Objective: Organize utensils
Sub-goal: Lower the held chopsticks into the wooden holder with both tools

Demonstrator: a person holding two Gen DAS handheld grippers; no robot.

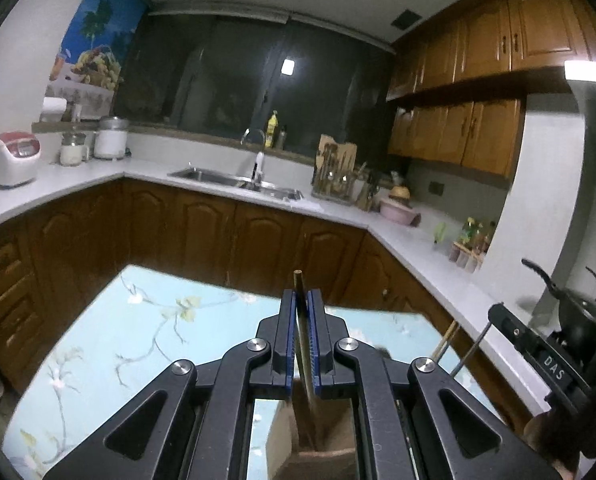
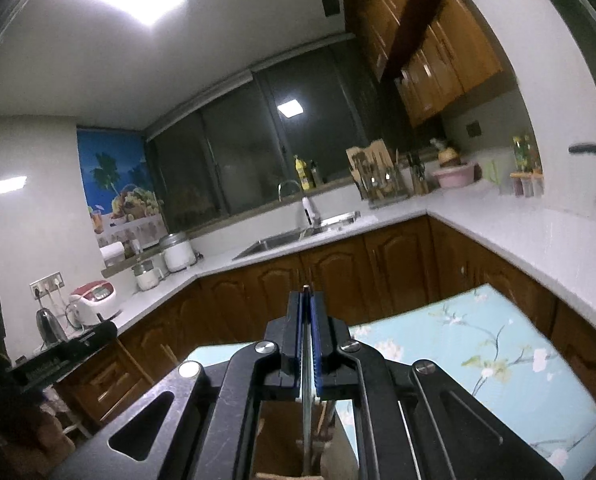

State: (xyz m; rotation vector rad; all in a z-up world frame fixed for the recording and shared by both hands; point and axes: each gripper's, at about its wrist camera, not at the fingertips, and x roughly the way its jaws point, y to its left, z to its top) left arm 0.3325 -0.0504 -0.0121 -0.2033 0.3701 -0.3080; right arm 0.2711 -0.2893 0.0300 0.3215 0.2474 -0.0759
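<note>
My left gripper (image 1: pixel 301 300) is shut on a thin brownish wooden utensil handle (image 1: pixel 302 332) that runs down into a brown wooden holder (image 1: pixel 298 440) on the light blue floral table (image 1: pixel 110 352). My right gripper (image 2: pixel 306 296) is shut on a thin metal utensil stem (image 2: pixel 306 400) that runs down into the wooden holder (image 2: pixel 282 436) under it. The right gripper's body (image 1: pixel 537 352) shows at the right of the left wrist view, with two more thin handles (image 1: pixel 449 340) beside it. The utensils' lower ends are hidden.
The floral table (image 2: pixel 497 360) stands in front of an L-shaped white counter (image 1: pixel 417 240) with brown cabinets. On the counter are a sink (image 1: pixel 238 180), a utensil rack (image 1: pixel 337 172), a pink bowl (image 1: pixel 397 208), a rice cooker (image 1: pixel 12 156) and jars.
</note>
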